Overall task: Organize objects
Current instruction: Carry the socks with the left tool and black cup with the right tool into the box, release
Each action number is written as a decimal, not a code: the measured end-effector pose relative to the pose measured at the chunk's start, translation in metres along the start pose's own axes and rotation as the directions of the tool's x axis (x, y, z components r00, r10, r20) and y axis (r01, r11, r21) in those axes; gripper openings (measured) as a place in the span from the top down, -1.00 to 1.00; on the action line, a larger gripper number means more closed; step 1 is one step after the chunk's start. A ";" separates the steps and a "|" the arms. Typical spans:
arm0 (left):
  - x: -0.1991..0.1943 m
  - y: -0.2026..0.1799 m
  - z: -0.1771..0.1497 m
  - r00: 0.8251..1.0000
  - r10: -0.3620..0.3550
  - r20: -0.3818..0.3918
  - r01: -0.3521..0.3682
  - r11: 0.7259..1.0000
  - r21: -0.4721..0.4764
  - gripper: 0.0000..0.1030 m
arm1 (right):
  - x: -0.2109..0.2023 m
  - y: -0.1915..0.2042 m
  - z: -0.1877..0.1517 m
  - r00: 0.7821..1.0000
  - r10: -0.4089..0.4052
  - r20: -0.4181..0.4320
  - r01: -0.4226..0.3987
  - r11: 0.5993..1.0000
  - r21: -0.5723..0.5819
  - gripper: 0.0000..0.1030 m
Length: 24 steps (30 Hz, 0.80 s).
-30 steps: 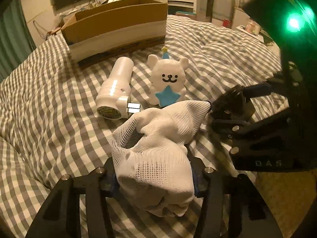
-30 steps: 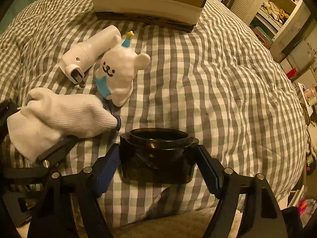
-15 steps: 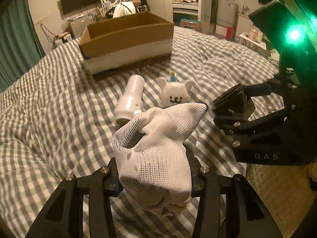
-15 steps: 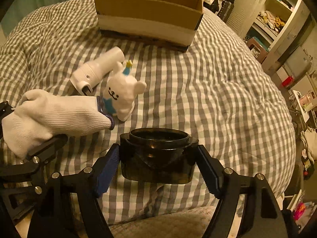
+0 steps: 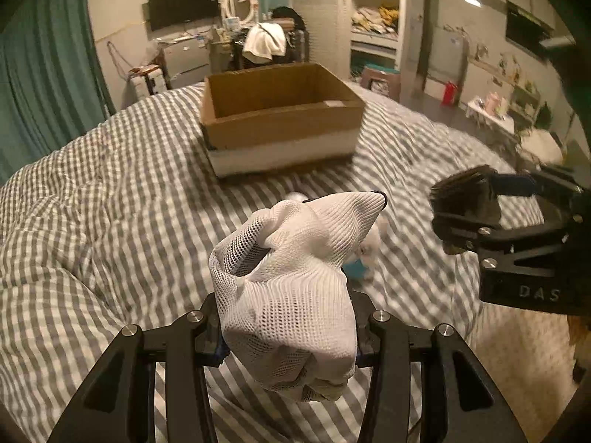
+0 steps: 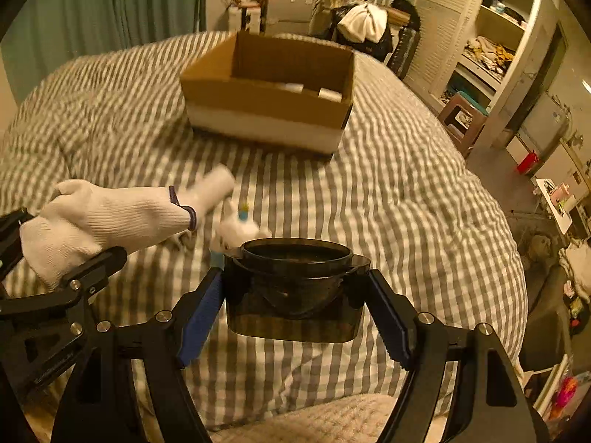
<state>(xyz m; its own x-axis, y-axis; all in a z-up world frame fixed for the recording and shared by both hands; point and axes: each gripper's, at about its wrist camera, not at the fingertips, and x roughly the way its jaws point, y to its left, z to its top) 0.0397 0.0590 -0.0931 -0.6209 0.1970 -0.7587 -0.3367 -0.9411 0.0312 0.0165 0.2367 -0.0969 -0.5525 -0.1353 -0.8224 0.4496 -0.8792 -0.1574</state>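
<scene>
**A:** Left-wrist view: what sits between the fingers?

**B:** The left gripper [image 5: 288,332] is clamped on a white knit glove [image 5: 291,295], its pads pressing the bunched fabric from both sides. The cuff end, edged with a dark trim, points up and away toward the cardboard box [image 5: 280,122]. The glove is off the checked bedspread [image 5: 110,221].

**A:** And the right-wrist view?

**B:** The right gripper [image 6: 295,295] holds a black, squarish container [image 6: 295,288] with a round open mouth, gripped at both side walls by the blue-faced pads. It too is clear of the bedding (the same container appears at the right edge of the left view, blurred).

**A:** Where is the box?

**B:** Open-topped, resting on the bed beyond both grippers, well apart from them. Pale items lie inside against its far wall; what they are cannot be told.

**A:** What remains on the bed?

**B:** A white cylindrical device [image 6: 218,184] and a white bear figure [image 6: 240,229] with a blue detail, just beside each other, between the grippers and the box. Both are motion-blurred, and the bear is partly hidden behind the container's rim.
</scene>
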 end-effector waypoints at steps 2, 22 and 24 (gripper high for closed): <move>-0.003 0.009 0.012 1.000 0.004 0.018 -0.003 0.999 -0.036 0.08 | -0.007 -0.001 0.010 0.999 -0.018 0.033 0.017 1.000 0.013 -0.48; 0.018 0.066 0.140 0.998 0.032 0.048 -0.025 0.992 -0.127 0.08 | -0.028 0.009 0.132 0.970 -0.060 0.234 0.050 0.997 0.052 -0.48; 0.021 0.071 0.156 0.997 0.045 0.060 -0.038 0.992 -0.120 0.08 | -0.028 0.010 0.148 0.967 -0.054 0.248 0.042 0.998 0.052 -0.48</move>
<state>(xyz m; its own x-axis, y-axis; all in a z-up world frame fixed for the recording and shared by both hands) -0.1080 0.0397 -0.0051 -0.6771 0.1704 -0.7159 -0.2254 -0.9741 -0.0187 -0.0677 0.1644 0.0056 -0.7327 -0.1969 -0.6514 0.3887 -0.9068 -0.1631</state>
